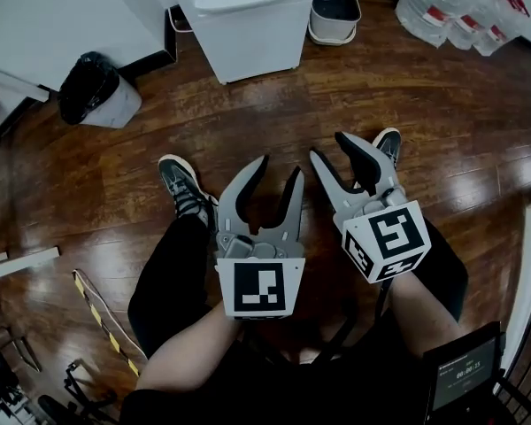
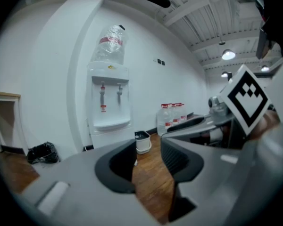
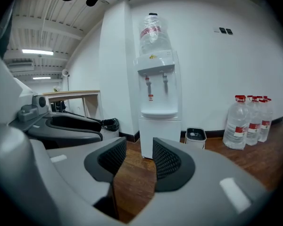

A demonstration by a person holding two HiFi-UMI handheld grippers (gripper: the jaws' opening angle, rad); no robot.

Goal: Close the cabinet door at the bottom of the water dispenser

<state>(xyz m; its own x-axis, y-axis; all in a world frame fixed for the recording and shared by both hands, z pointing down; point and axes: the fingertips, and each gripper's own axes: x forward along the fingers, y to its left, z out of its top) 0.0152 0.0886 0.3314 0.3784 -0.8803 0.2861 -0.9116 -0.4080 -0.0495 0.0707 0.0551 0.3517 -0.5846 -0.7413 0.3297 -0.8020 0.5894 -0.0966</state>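
The white water dispenser stands against the far wall with a bottle on top. Its bottom cabinet door shows as a flat white face, level with the body. Both grippers are held low over the wooden floor, well short of the dispenser and pointing at it. My left gripper is open with only floor between its fingers. Just to its right, my right gripper is also open and empty. In the left gripper view the dispenser stands left of the jaws' line; in the right gripper view it is straight ahead.
A black rubbish bag lies left of the dispenser. A small white bin is at its right, with several large water bottles beyond. A wooden table is at the far left. The person's shoes are on the floor below the grippers.
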